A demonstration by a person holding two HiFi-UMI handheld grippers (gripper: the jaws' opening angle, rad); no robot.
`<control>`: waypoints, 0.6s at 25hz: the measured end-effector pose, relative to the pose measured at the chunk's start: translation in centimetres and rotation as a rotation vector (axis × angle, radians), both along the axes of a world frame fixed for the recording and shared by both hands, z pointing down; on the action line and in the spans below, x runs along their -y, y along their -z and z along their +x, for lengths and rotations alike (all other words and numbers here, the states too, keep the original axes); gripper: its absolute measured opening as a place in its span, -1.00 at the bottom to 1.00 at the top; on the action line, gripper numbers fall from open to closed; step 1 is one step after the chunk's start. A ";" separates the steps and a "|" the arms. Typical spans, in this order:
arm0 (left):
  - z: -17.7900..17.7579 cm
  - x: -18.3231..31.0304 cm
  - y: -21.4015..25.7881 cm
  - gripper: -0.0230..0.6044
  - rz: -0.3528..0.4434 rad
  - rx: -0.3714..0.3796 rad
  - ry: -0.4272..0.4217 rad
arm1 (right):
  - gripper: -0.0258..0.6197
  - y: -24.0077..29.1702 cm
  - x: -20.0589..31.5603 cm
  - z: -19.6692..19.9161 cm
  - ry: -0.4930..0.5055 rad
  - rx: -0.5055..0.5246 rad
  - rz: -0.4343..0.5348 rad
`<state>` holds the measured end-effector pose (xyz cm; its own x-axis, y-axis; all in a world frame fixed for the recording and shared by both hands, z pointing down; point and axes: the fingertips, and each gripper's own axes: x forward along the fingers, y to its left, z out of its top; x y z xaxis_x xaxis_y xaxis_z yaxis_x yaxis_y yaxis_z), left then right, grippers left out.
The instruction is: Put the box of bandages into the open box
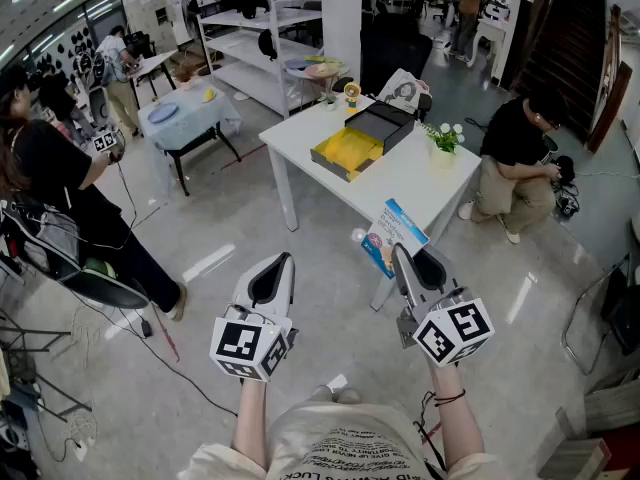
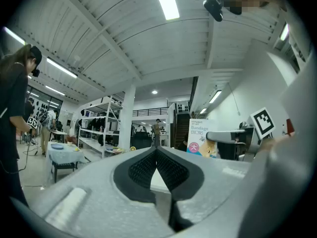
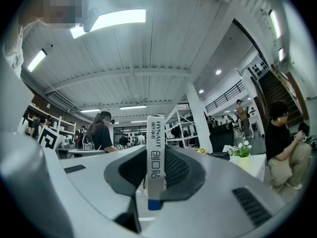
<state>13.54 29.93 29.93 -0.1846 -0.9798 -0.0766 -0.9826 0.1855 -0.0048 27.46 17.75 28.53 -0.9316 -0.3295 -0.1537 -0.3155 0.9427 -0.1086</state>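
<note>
The bandage box (image 1: pixel 393 234), white and light blue with print on it, stands upright between the jaws of my right gripper (image 1: pixel 401 255), which is shut on it. In the right gripper view its narrow edge (image 3: pixel 154 158) is pinched between the black pads (image 3: pixel 177 168). My left gripper (image 1: pixel 279 263) is shut and holds nothing; its pads (image 2: pixel 143 168) meet. The bandage box (image 2: pixel 200 138) also shows at the right in the left gripper view. The open box (image 1: pixel 361 138), yellow inside with a black lid, lies on the white table (image 1: pixel 405 183) ahead of both grippers.
A small potted flower (image 1: pixel 444 138) stands on the table to the right of the open box. A person crouches beside the table at the right (image 1: pixel 518 163); another stands at the left (image 1: pixel 55 183). A cloth-covered side table (image 1: pixel 187 116) and shelving (image 1: pixel 250 43) lie beyond.
</note>
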 end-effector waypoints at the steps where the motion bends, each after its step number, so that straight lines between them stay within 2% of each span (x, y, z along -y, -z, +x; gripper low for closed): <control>1: 0.0 0.0 0.1 -0.85 0.000 -0.002 0.001 | -0.69 0.0 0.1 0.1 0.003 0.003 0.001; 15: 0.7 1.3 -1.4 -0.85 -0.006 -0.038 0.037 | -0.69 -1.0 2.5 0.6 0.004 0.021 -0.031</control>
<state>14.21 28.65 31.37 -0.2238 -0.9726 -0.0630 -0.9745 0.2223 0.0309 28.04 15.23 29.51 -0.9296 -0.3307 -0.1630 -0.3091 0.9400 -0.1447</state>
